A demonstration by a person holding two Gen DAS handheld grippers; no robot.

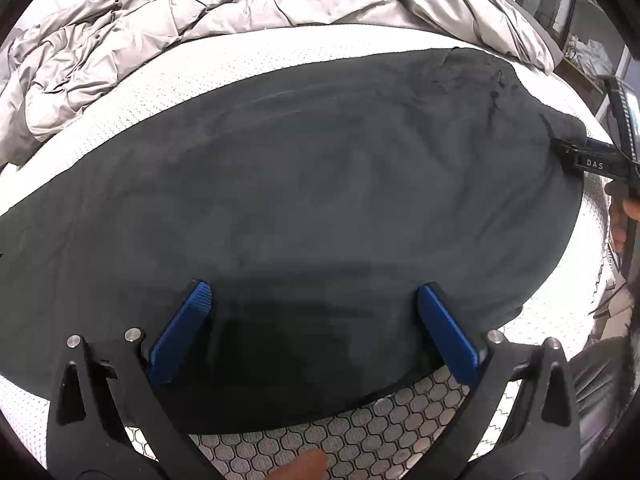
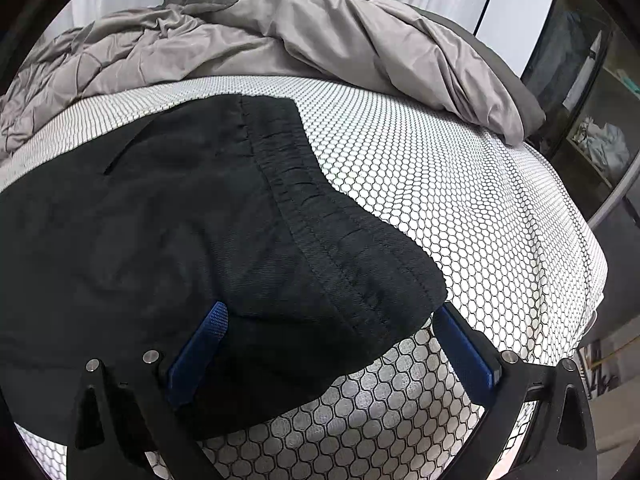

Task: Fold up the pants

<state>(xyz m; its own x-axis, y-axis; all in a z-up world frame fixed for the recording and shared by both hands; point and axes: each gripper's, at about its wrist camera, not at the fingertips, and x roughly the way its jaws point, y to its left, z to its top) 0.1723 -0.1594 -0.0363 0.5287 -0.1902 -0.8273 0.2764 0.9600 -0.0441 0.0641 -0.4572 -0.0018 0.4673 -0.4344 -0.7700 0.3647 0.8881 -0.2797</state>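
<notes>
One white mattress with a black honeycomb-pattern cover (image 2: pixel 460 184) carries everything; a crumpled grey duvet (image 1: pixel 224 12) is heaped along its far side. Dark charcoal fabric pants (image 1: pixel 300 184) lie spread flat across the near half, their gathered elastic waistband (image 2: pixel 332 236) towards the right. Above the near hem, the left gripper (image 1: pixel 314 300) has its blue fingers wide apart, holding nothing. Spread just as wide, the right gripper (image 2: pixel 330 316) straddles the waistband's near corner without clamping it.
</notes>
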